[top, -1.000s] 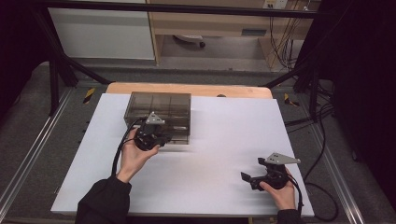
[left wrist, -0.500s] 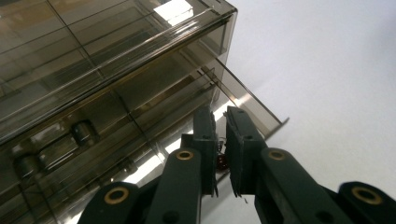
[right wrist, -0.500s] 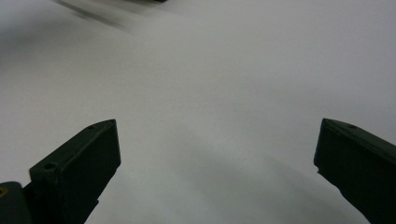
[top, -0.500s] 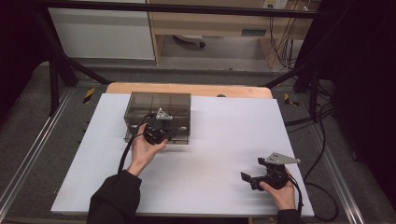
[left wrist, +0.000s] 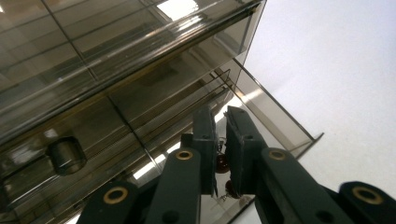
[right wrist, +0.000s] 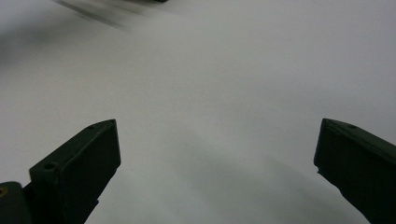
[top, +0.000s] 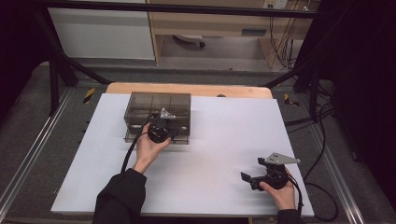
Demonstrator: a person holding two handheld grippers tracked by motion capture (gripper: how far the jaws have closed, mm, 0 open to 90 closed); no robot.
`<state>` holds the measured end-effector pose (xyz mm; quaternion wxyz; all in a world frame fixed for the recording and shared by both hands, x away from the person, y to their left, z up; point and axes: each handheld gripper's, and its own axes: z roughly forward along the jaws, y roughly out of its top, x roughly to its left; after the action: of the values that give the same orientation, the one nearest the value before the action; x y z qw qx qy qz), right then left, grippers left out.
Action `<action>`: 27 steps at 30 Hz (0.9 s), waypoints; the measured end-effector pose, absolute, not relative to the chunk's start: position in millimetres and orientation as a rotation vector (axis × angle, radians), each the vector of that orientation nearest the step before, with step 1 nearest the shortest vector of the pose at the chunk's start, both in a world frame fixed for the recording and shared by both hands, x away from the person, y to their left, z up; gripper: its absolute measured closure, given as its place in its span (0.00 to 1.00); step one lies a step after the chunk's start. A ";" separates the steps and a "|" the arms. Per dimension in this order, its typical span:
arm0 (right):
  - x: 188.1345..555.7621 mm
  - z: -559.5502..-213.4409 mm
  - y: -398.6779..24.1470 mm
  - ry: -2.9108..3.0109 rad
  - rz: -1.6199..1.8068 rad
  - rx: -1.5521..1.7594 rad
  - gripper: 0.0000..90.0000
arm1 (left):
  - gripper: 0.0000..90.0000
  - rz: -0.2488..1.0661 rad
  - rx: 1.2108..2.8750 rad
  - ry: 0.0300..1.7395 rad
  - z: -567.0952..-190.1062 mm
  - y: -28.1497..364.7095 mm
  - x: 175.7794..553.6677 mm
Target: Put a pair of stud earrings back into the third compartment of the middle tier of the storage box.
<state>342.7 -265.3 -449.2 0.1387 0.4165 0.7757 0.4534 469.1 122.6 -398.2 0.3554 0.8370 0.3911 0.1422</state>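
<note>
Smoked-plastic drawer box (top: 157, 115) at 11 o'clock on the white desk (top: 224, 154) | left gripper (top: 161, 130) at its front, jaws together on a small drawer knob, we judge | right gripper (top: 254, 179) idle at 5 o'clock, jaws apart | next: we pull straight outward.

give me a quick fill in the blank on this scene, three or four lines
1. The left tool is at the front of the smoky clear ____ box.
2. The jaws of the right tool stand ____ over the white tabletop.
3. The jaws of the left tool are ____.
4. The box stands toward the ____ edge of the tabletop.

Missing words: drawer; open; shut; far
</note>
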 end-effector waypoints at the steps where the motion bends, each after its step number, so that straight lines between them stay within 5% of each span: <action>1: 342.8 -449.1 -265.5 2.245 1.310 1.203 0.01 | 0.91 0.369 2.166 1.011 -399.6 122.0 469.5; 14: 342.6 -449.0 -265.4 2.243 1.311 1.204 0.01 | 0.72 0.357 2.136 1.002 -392.5 125.8 464.5; 27: 342.4 -448.7 -265.5 2.238 1.315 1.203 0.01 | 0.36 0.366 2.124 0.978 -370.9 142.8 443.5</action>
<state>342.4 -265.5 -448.7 0.1399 0.4162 0.7747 0.4550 443.5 142.8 -370.9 0.3776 0.8310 0.3825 0.1433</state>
